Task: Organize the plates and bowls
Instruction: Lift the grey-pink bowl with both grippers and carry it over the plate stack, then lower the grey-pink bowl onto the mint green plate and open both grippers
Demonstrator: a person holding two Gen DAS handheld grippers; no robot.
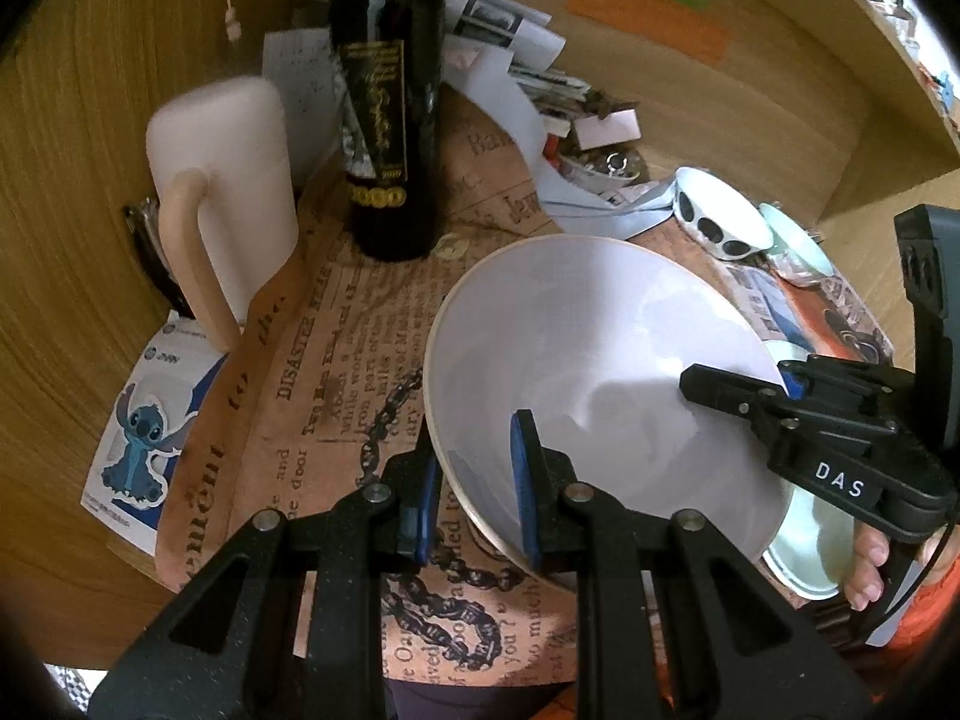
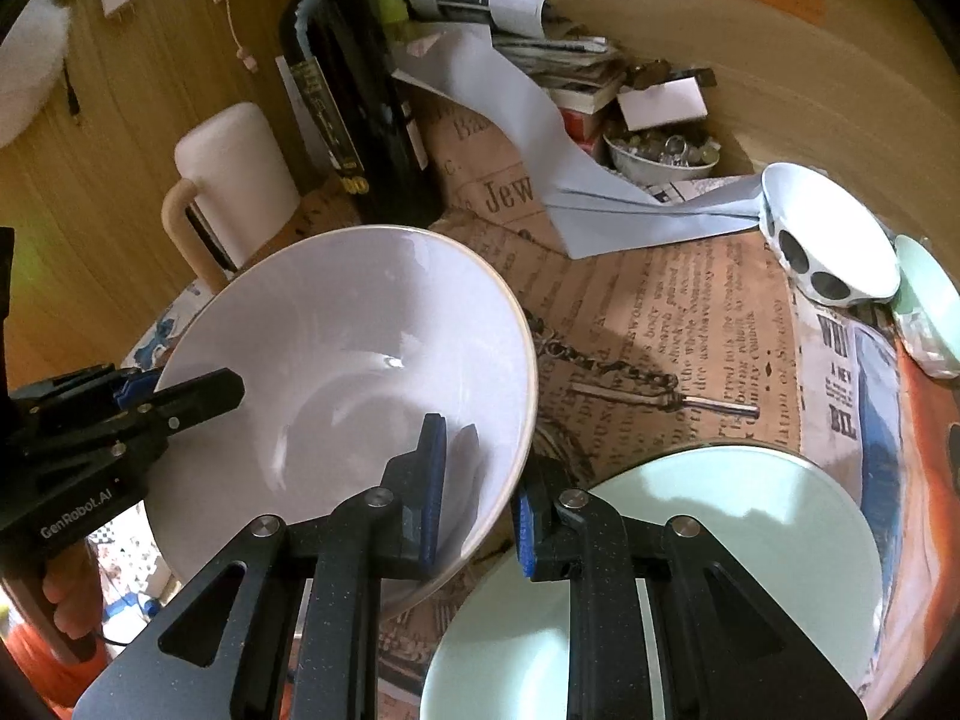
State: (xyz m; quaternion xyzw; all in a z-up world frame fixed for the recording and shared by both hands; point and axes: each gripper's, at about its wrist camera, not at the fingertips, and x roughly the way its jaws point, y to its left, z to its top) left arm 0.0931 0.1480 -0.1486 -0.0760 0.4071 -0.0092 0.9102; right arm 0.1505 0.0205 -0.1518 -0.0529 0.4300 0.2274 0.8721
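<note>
Your left claw (image 1: 477,489) is clamped on the near rim of the white bowl (image 1: 588,360): one blue pad sits inside the wall, the other outside, and both touch it. The bowl is tilted, its mouth facing up and away from this claw.

Your right claw (image 2: 480,495) grips the same bowl (image 2: 348,360) at another point on the rim, again with one pad inside and one outside. From the left wrist camera, the right claw (image 1: 774,384) enters from the right and its finger lies across the bowl's inner wall. From the right wrist camera, the left claw (image 2: 180,390) enters from the left and pinches the rim there.

Whether the bowl's base touches the printed table cover (image 2: 660,324) cannot be told.

The pale green plate (image 2: 750,540) lies flat just right of and below the right claw's fingers, partly hidden by them. In the left view the plate (image 1: 810,540) shows beyond the bowl's right edge, under the right claw.

The spotted bowl (image 2: 840,246) stands far ahead and right of the right claw, with a second green dish (image 2: 930,300) just beside it.

Ahead and left of both claws stand the bottle (image 1: 387,102) and the white mug (image 1: 228,180), side by side. Papers (image 2: 528,120) lie heaped ahead, behind the bottle.
</note>
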